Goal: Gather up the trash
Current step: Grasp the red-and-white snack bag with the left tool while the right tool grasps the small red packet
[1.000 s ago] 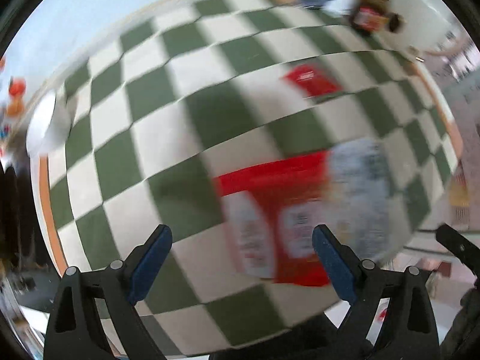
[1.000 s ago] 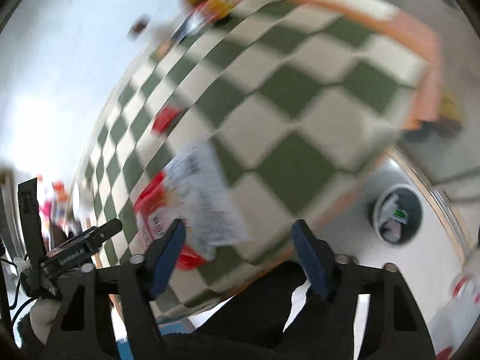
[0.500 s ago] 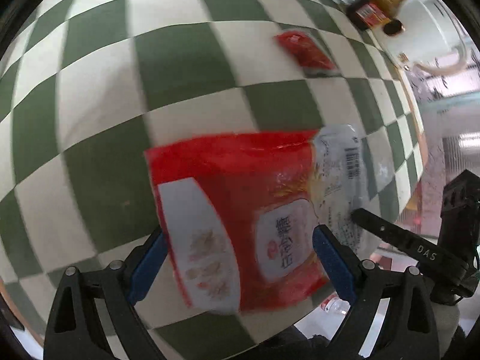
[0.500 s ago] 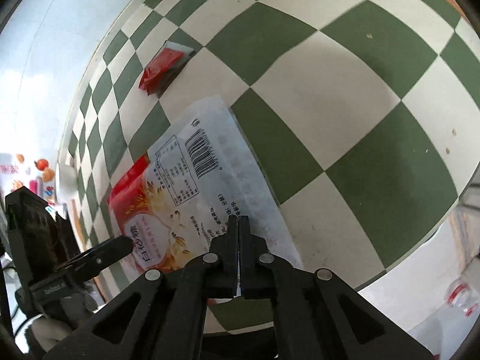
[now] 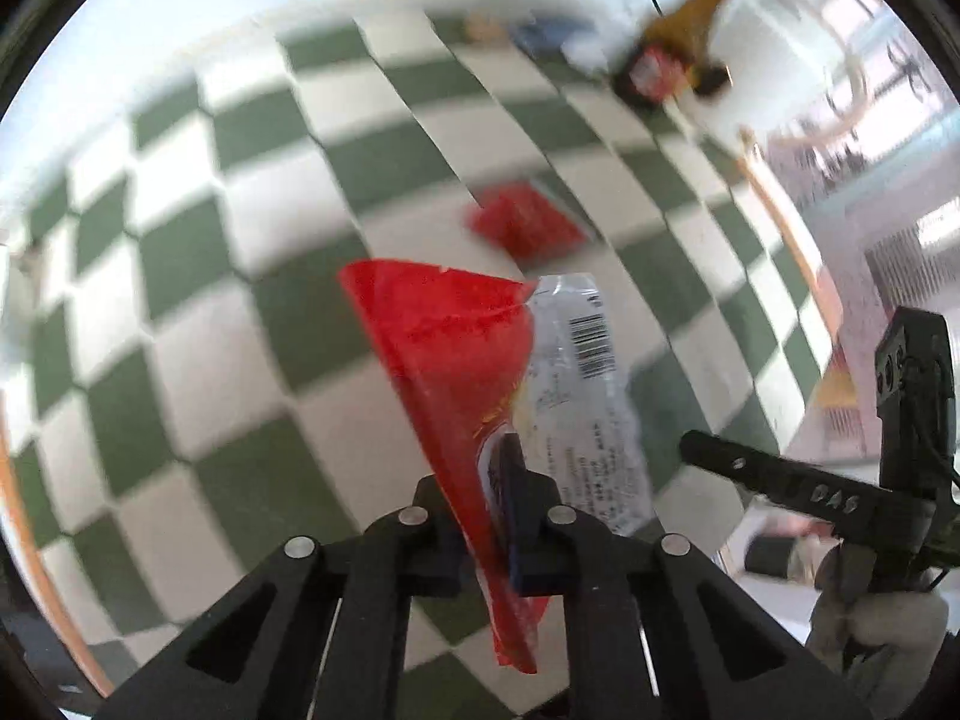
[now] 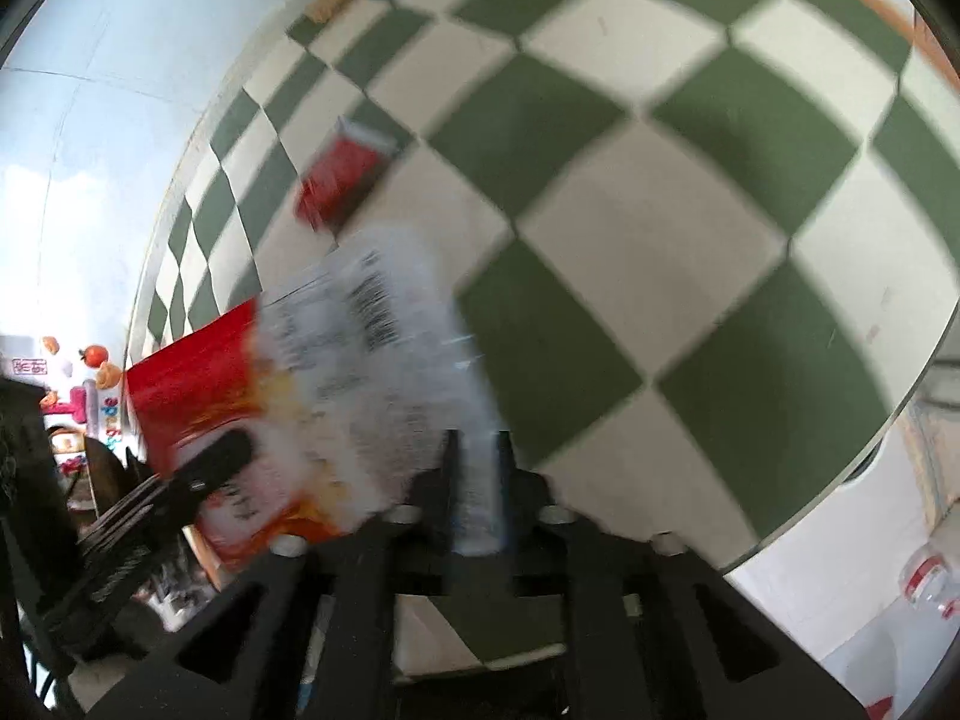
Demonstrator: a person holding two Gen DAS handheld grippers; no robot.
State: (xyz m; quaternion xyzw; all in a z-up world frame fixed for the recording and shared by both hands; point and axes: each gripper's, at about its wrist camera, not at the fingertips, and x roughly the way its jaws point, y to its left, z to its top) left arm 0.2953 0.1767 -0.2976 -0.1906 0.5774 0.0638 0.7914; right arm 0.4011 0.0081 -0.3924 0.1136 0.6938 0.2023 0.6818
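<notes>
A red and clear snack bag hangs lifted off the green and white checked table. My left gripper is shut on its red lower part. In the right wrist view the bag is blurred, and its clear edge lies between the jaws of my right gripper. Those jaws are opening, with a visible gap. A small red packet lies flat on the table beyond the bag, and it shows in the right wrist view as the small red packet.
A brown bottle lies at the far end of the table, with small items near it. The table's orange-trimmed edge runs along the right. A plastic bottle lies on the floor below. A gloved hand holds the right gripper.
My left gripper went from wide open around the bag to shut on it, and the bag rose off the table. My right gripper shut on the clear edge, then parted again.
</notes>
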